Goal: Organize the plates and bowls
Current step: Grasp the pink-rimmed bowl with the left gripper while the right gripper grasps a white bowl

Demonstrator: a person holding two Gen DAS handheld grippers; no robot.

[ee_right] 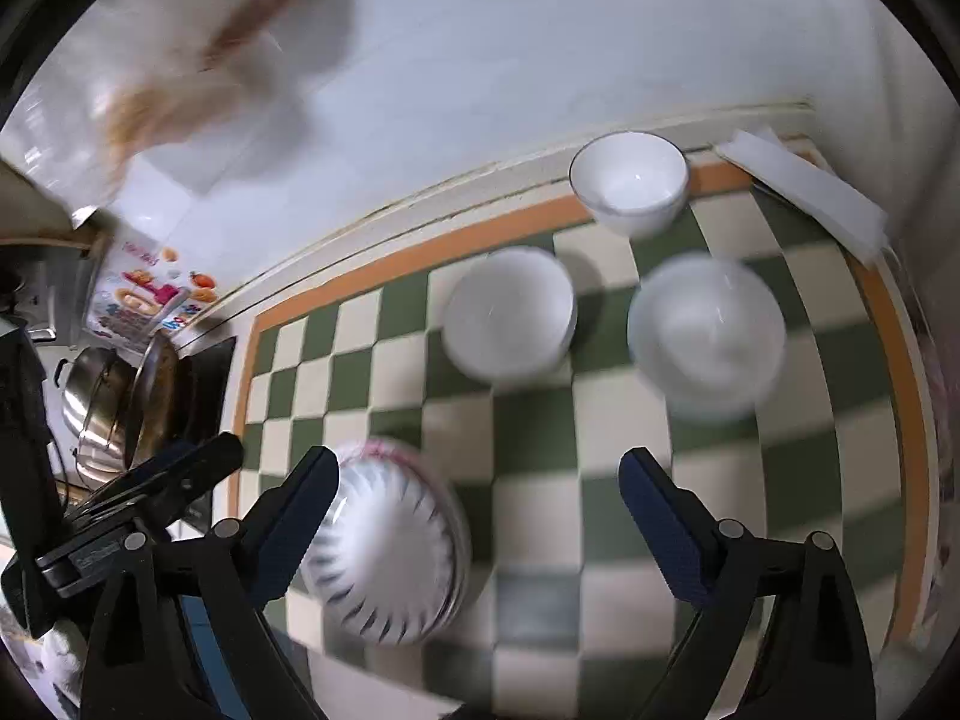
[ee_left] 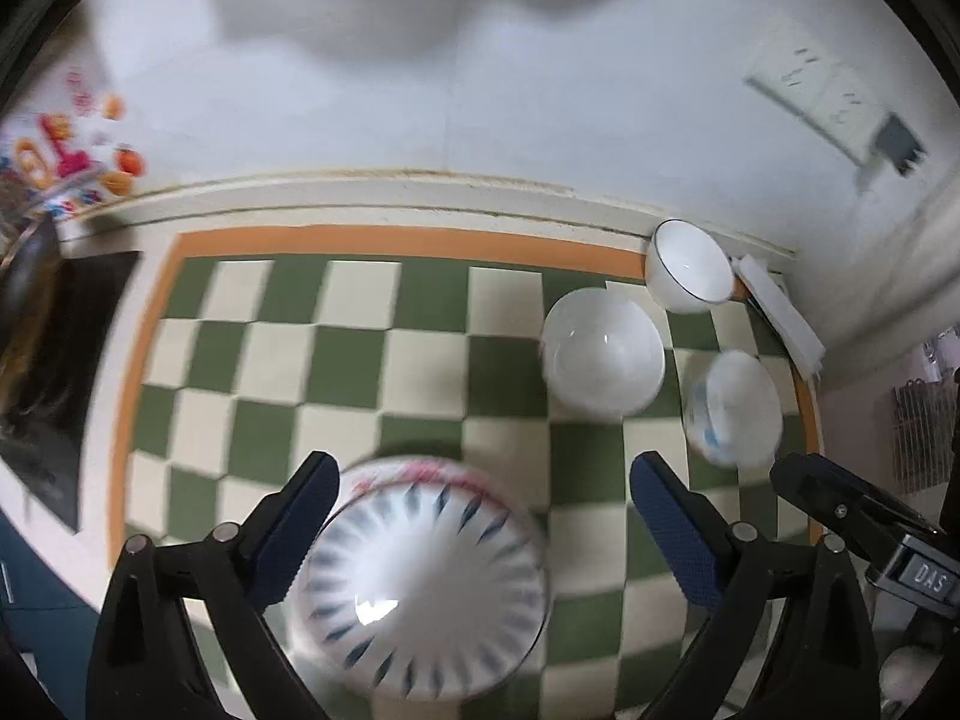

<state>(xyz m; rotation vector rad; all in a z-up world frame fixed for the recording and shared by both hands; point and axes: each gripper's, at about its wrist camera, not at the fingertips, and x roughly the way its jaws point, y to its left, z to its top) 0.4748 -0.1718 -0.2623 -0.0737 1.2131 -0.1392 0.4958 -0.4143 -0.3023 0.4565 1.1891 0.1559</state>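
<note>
The striped bowl (ee_left: 420, 588) and plain white bowl (ee_left: 603, 354) looked glossy ceramic; the steel pot (ee_right: 99, 402) shone metallic; the fingers (ee_left: 297, 534) carried textured blue pads.

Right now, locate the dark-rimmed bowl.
The dark-rimmed bowl stands at the mat's far right corner near the wall, behind the two plain white bowls and beside a flat white pack.

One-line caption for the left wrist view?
Open left gripper over a blue-streaked bowl on a checkered mat; three more bowls beyond.
</note>
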